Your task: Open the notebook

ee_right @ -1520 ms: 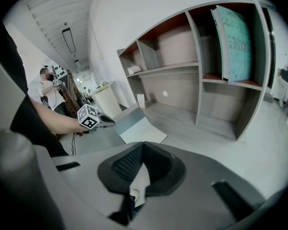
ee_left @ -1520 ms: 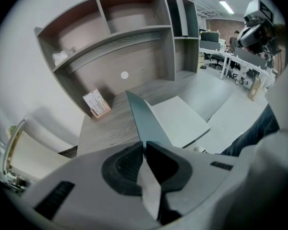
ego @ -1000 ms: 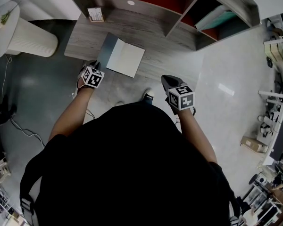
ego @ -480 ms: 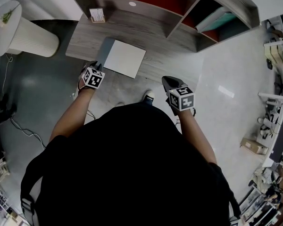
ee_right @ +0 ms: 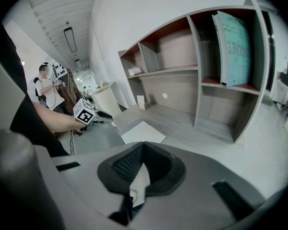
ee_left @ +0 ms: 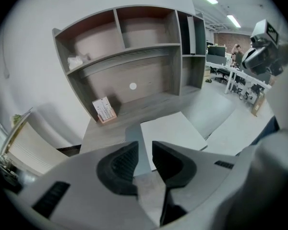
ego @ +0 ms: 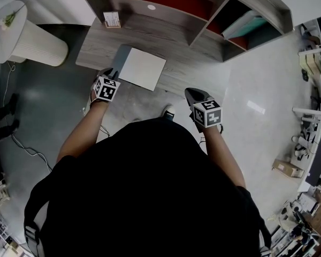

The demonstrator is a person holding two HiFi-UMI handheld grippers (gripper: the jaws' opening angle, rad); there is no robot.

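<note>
Notebook (ego: 144, 69) lies open on desk (ego: 187, 44), cover (ego: 121, 58) folded flat leftward, blank page up. Left gripper (ee_left: 144, 152) at desk's near edge, jaws parted, empty. Right gripper (ee_right: 142, 152) off desk, clenched on nothing. Task looks done.

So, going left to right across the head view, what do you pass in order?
White ribbed cylindrical pedestal → left gripper → grey-covered notebook lying open on a white page → right gripper → large teal book → small brown cardboard box.
</note>
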